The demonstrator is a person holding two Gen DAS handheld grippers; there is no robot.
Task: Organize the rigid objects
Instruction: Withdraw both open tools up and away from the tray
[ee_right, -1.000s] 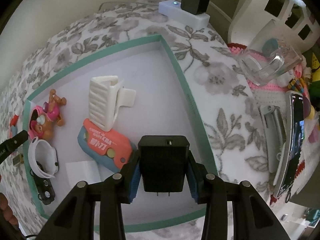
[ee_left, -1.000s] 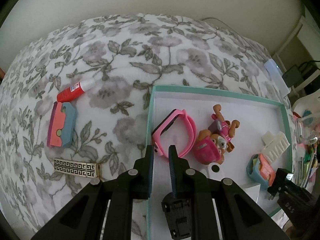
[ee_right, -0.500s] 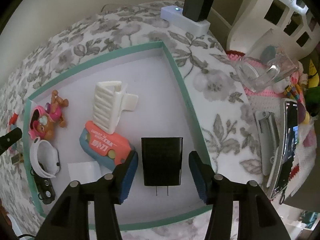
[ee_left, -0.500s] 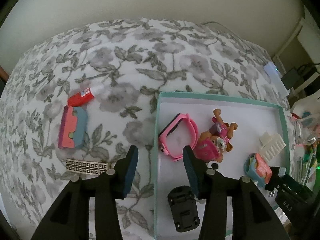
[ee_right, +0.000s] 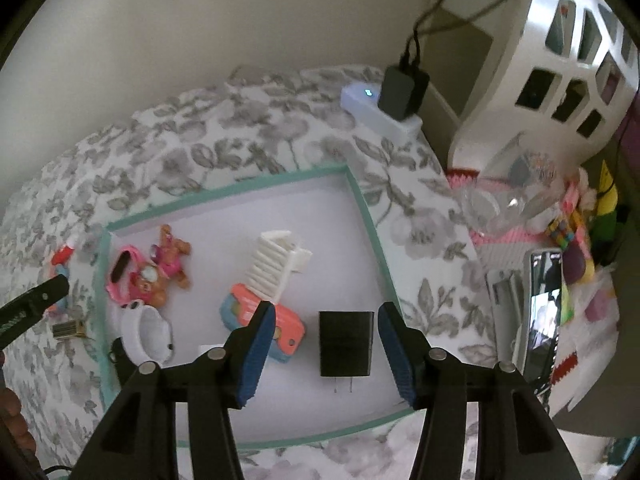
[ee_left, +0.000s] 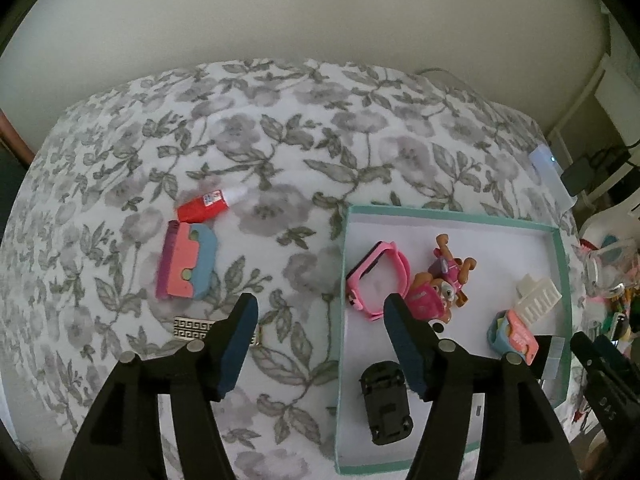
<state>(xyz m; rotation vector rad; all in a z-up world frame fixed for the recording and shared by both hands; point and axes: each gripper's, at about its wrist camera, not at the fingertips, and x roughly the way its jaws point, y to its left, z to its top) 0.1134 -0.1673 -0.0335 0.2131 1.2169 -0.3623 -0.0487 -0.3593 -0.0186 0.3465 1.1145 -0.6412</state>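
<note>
A: What's the surface?
B: A floral bedspread (ee_left: 280,128) bearing a teal-rimmed tray (ee_right: 370,216).
A: And the tools?
B: The left gripper (ee_left: 320,316) is opening, nothing between its jaws. The right gripper (ee_right: 326,330) stands apart above the black charger (ee_right: 346,342), which lies flat in the tray.
A: Farther off?
B: A pink watch (ee_left: 378,276), a toy pup (ee_left: 438,284), a white claw clip (ee_right: 274,262).

Both grippers have let go and lifted above the teal tray (ee_right: 370,216): the right gripper (ee_right: 326,356) left the black charger (ee_right: 346,344) lying flat inside it, while the left gripper (ee_left: 320,344), jaws opening, released the small black car (ee_left: 386,402)
</note>
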